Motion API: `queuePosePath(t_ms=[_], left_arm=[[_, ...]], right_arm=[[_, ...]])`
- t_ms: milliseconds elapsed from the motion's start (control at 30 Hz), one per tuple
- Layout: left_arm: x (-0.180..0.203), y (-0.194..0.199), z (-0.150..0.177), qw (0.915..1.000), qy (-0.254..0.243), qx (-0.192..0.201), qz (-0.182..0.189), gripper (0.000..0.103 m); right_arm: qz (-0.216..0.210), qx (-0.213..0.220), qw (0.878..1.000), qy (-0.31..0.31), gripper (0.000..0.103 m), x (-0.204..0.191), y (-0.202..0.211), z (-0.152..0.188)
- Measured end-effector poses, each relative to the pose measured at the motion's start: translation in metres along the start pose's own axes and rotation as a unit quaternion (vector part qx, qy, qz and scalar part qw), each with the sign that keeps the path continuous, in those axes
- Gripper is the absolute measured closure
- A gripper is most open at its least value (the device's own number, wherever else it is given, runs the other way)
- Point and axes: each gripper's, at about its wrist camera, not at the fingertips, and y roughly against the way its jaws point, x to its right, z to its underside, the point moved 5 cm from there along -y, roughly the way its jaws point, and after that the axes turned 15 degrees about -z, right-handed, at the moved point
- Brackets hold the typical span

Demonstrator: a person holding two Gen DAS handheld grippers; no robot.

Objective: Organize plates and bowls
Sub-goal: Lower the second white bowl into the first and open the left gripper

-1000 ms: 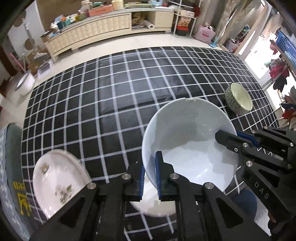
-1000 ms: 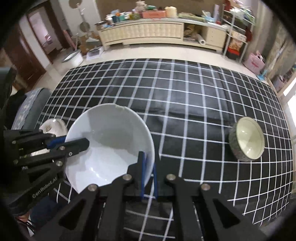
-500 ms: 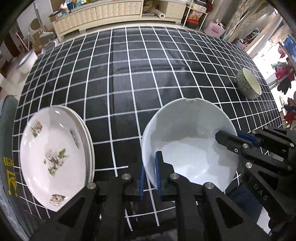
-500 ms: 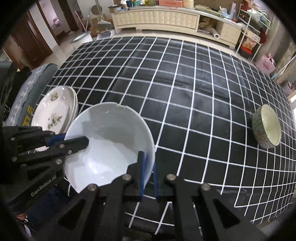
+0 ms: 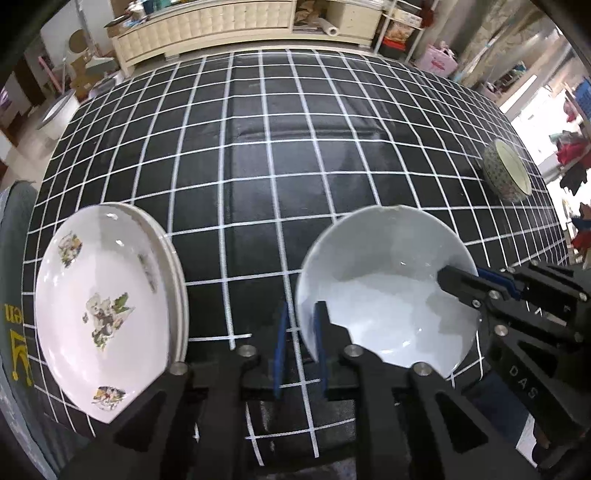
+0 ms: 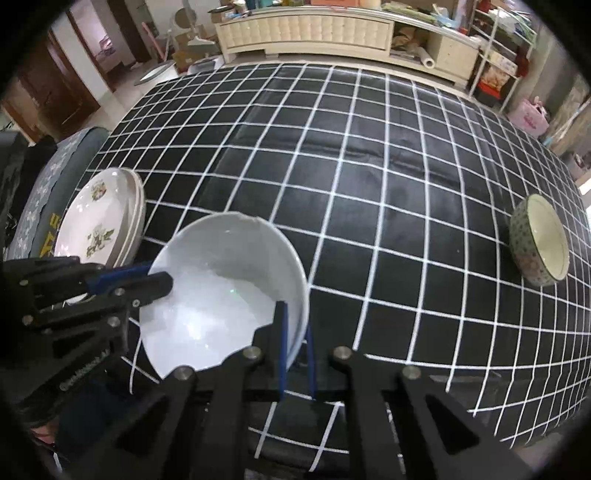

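A large white bowl (image 5: 384, 295) with a chipped far rim sits low near the front edge of the checked table (image 5: 295, 147). I cannot tell whether it touches the cloth. My left gripper (image 5: 300, 339) straddles the bowl's left rim. Its jaws are opening, and a gap shows between the outer pad and the wall. My right gripper (image 6: 296, 343) is shut on the right rim of the bowl (image 6: 221, 288). To the left lies a stack of floral plates (image 5: 99, 295) (image 6: 99, 221). A small patterned bowl (image 5: 506, 173) (image 6: 539, 240) stands at the far right.
The black cloth with white grid lines covers the whole table (image 6: 369, 147). A grey cushioned seat (image 6: 55, 173) stands beside the table's left edge, next to the plates. A long cream cabinet (image 6: 306, 33) and shelves stand against the far wall.
Both grippers have sunk toward the table with the white bowl between them. The plate stack now lies fully in view at the left. The left jaws have spread slightly off the rim.
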Motion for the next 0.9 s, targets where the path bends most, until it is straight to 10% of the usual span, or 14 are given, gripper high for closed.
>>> queuePosePath(t_ms=[300,467,567,700,900], left_arm=[[-0.010,0.016,-0.001,0.9998,0.007,0.017,0.003,0.082],[-0.010,0.037,-0.004,0.9990,0.002,0.045,0.001,0.067],[-0.007,0.052,-0.007,0.9980,0.004,0.063,0.007,0.059],[0.004,0.071,-0.016,0.9964,0.005,0.084,0.011,0.023],[0.039,0.090,-0.040,0.9936,-0.012,0.111,0.011,0.018]], right_arm=[[0.010,0.019,1.000,0.000,0.091,0.000,0.015,-0.006],[0.018,0.053,0.998,-0.007,0.044,0.000,0.036,-0.005],[0.028,0.078,0.997,-0.004,0.038,0.001,0.056,-0.005],[0.035,0.089,0.995,-0.012,0.038,0.016,0.081,-0.004],[0.052,0.117,0.991,-0.032,0.027,0.054,0.118,0.002]])
